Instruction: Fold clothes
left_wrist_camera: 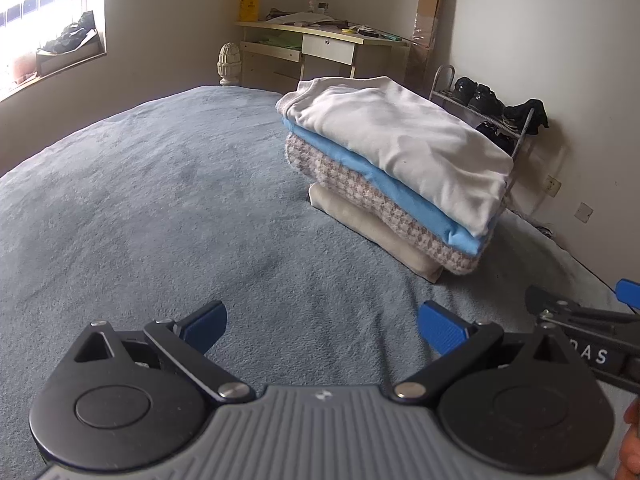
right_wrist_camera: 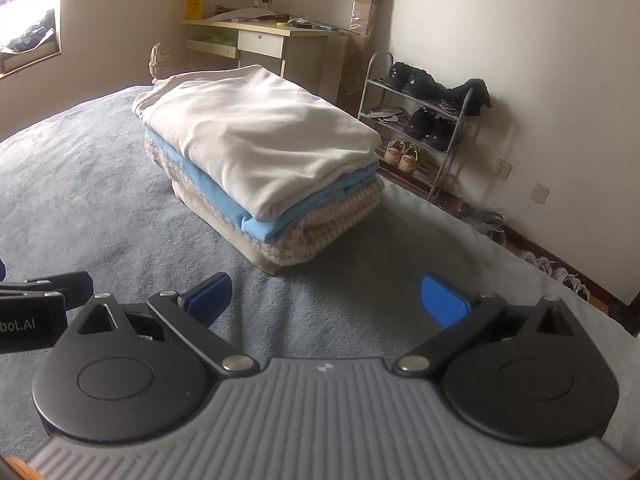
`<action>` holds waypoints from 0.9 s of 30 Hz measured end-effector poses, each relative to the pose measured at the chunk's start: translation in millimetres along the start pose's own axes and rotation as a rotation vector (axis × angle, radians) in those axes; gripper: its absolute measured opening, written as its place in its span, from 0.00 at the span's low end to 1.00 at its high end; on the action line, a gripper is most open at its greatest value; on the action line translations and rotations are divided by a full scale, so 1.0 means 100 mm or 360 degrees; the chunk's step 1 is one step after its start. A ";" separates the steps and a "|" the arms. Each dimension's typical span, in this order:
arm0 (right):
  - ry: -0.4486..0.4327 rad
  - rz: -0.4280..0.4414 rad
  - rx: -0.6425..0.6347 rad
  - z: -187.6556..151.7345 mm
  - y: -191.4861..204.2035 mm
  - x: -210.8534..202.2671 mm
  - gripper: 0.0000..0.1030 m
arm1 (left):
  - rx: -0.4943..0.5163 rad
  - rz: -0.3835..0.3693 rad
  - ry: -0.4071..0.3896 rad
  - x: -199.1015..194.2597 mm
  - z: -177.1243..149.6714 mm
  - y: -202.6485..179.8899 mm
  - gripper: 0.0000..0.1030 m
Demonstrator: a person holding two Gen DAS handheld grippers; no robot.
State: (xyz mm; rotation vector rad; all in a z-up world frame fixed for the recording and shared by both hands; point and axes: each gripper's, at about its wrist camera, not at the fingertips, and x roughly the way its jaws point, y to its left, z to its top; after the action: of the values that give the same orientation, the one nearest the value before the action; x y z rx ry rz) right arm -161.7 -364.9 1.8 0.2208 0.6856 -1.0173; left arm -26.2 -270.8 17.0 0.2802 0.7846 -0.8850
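Observation:
A stack of folded clothes (left_wrist_camera: 400, 168) (right_wrist_camera: 260, 160) lies on the grey-blue bed cover (left_wrist_camera: 160, 208) (right_wrist_camera: 80, 200). On top is a white garment (left_wrist_camera: 408, 140) (right_wrist_camera: 256, 132), under it a light blue one (left_wrist_camera: 384, 196) (right_wrist_camera: 256, 216), then a checked knit (left_wrist_camera: 360, 196) (right_wrist_camera: 340, 216) and a beige piece (left_wrist_camera: 372, 236) (right_wrist_camera: 224, 220) at the bottom. My left gripper (left_wrist_camera: 322, 330) hovers open above the cover, short of the stack, holding nothing. My right gripper (right_wrist_camera: 326, 298) is open too, just in front of the stack. Each gripper shows at the edge of the other's view.
A desk (left_wrist_camera: 320, 44) (right_wrist_camera: 260, 36) with clutter stands beyond the bed. A wire shoe rack (left_wrist_camera: 484, 108) (right_wrist_camera: 420, 120) with dark shoes is by the right wall. A bright window (left_wrist_camera: 40, 20) is at the left. A hand (left_wrist_camera: 632, 440) shows at the lower right.

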 end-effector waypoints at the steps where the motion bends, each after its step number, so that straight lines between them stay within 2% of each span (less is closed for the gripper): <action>1: -0.0001 -0.0002 0.0002 0.00 0.00 0.00 0.99 | 0.0004 0.0001 0.0001 0.00 0.00 -0.01 1.00; 27: 0.0056 -0.0085 0.0090 -0.07 -0.22 0.13 0.99 | 0.0196 -0.0091 0.0045 0.03 -0.07 -0.32 1.00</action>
State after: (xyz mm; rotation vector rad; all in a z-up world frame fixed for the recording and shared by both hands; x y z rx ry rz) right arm -178.6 -382.9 -8.5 0.2715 0.6982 -1.0868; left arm -53.3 -288.5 12.5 0.3807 0.7684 -0.9867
